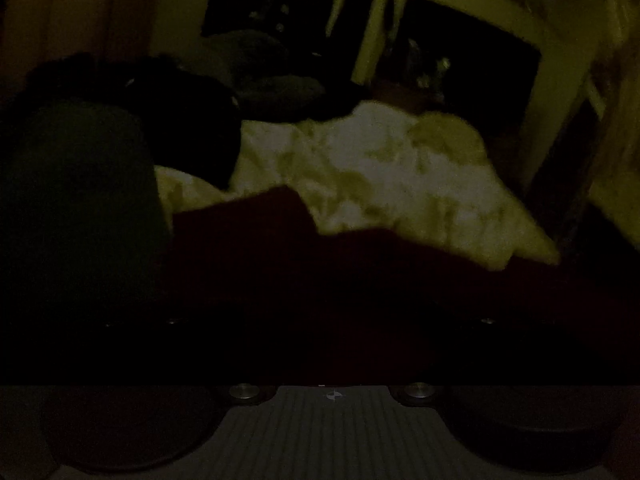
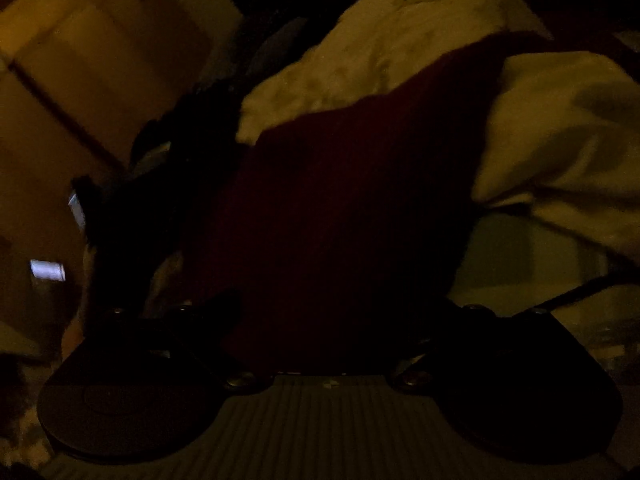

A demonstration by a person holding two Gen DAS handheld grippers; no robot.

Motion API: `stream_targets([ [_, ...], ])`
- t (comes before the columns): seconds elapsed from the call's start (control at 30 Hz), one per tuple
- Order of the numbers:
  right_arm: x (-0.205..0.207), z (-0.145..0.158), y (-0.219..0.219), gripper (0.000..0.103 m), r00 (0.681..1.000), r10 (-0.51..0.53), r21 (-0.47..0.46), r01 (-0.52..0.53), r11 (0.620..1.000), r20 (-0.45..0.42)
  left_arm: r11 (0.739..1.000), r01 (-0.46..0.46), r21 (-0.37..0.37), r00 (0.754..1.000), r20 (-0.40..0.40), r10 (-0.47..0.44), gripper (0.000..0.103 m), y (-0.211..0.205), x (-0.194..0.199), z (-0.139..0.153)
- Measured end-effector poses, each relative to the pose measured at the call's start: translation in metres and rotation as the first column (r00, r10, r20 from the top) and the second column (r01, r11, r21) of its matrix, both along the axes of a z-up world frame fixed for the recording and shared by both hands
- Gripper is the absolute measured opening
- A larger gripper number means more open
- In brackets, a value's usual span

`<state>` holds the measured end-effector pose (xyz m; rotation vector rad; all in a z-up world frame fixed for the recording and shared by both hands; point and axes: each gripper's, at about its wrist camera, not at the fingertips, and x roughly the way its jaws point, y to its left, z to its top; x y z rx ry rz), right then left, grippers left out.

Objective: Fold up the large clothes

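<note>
The room is very dark. A dark red garment (image 1: 360, 272) lies across a pale rumpled duvet (image 1: 380, 168) on a bed and fills the lower middle of the left wrist view. It also shows in the right wrist view (image 2: 340, 208), running from the gripper's base up to the right over the duvet (image 2: 552, 140). The fingers of both grippers are lost in the dark against the red cloth, so I cannot tell how either gripper stands or whether it holds the cloth.
Dark clothes (image 1: 180, 120) are piled at the back left of the bed. A dark green shape (image 1: 76, 200) stands at the left. Windows or shelving (image 1: 460, 60) lie behind. Wooden furniture (image 2: 80, 80) is at the left in the right wrist view.
</note>
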<state>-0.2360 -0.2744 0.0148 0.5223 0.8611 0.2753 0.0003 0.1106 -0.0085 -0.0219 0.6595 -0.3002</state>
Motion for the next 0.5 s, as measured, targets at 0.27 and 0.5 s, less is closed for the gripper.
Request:
stream_targets([
  [0.27, -0.005, 0.005, 0.020, 0.086, 0.995, 0.082, -0.018, -0.083, 0.996, -0.052, 0.986, 0.125, 0.111, 0.991, -0.053, -0.119, 0.103, -0.021, -0.008, -0.011],
  [0.5, -0.007, -0.002, 0.017, 0.053, 0.998, 0.026, -0.036, -0.029, 0.999, -0.057, 0.990, 0.140, 0.016, 0.985, -0.102, -0.138, 0.069, -0.016, -0.008, -0.017],
])
